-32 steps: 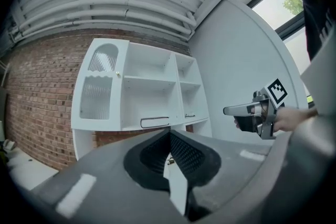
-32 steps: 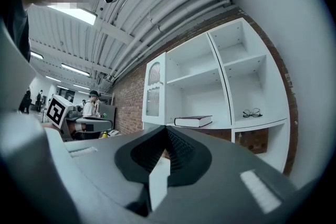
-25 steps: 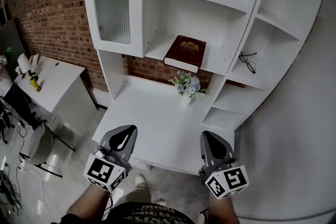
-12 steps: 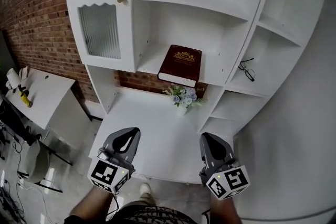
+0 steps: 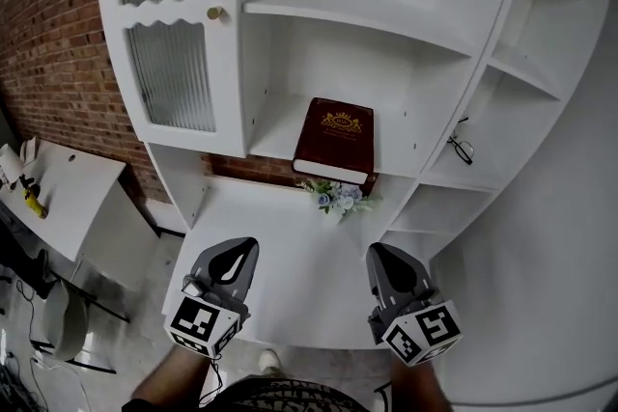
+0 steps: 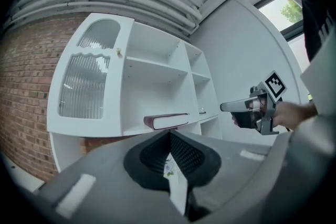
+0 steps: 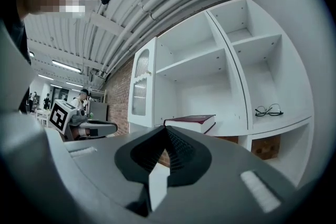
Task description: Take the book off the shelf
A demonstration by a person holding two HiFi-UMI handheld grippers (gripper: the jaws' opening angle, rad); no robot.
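The book point(image 5: 333, 140) in front of me is dark maroon with a gold emblem on its cover. It lies closed and flat, cover up, on a middle board of the white shelf point(image 5: 273, 128), close to the front edge. Its white page edges show from the side point(image 7: 191, 123).

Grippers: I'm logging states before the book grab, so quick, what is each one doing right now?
Left gripper: closed, holding nothing.
Right gripper: closed, holding nothing.
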